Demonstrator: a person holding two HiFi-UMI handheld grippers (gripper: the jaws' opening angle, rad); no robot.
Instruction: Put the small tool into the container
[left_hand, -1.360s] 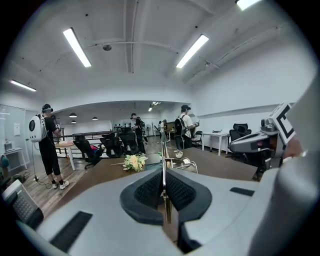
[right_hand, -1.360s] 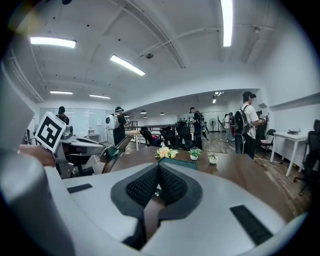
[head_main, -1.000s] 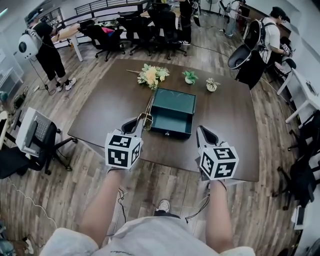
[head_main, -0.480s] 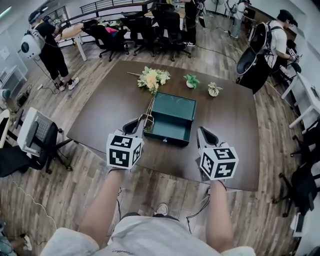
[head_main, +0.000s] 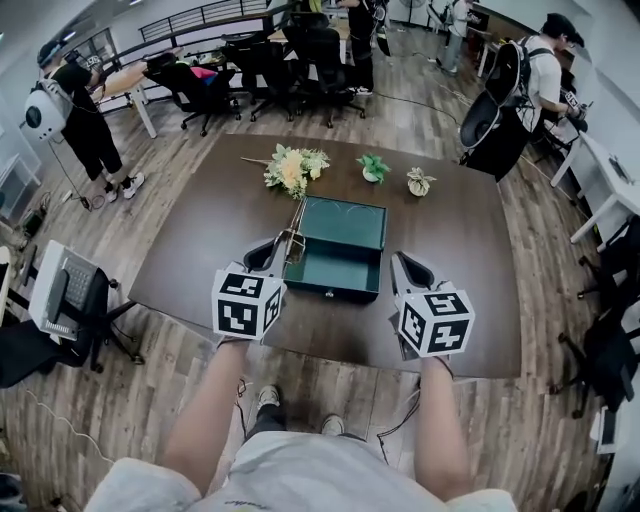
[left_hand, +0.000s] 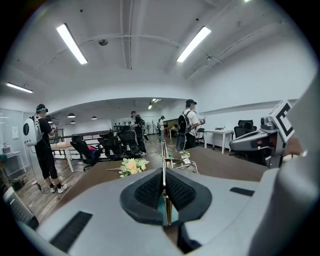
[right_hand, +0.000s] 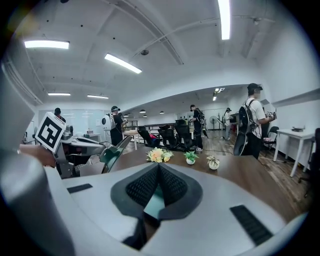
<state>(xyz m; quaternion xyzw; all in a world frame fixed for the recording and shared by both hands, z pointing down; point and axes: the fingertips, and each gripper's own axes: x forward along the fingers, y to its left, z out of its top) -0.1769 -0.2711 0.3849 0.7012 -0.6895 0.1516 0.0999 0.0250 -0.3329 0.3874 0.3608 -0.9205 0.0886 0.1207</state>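
An open dark green box, the container, lies on the brown table in front of me. My left gripper is shut on a long thin metal tool that sticks out forward along the box's left side. In the left gripper view the tool runs straight up from between the black pads of the left gripper. My right gripper hovers at the box's front right corner. In the right gripper view, the right gripper is shut with nothing in it.
A flower bunch and two small potted plants stand behind the box. An office chair sits left of the table. Several people and more chairs are at the back.
Both grippers have edged a little forward toward the box as I stepped, and the tool's tip is now nearer the box's back left corner. The left grip is unchanged.
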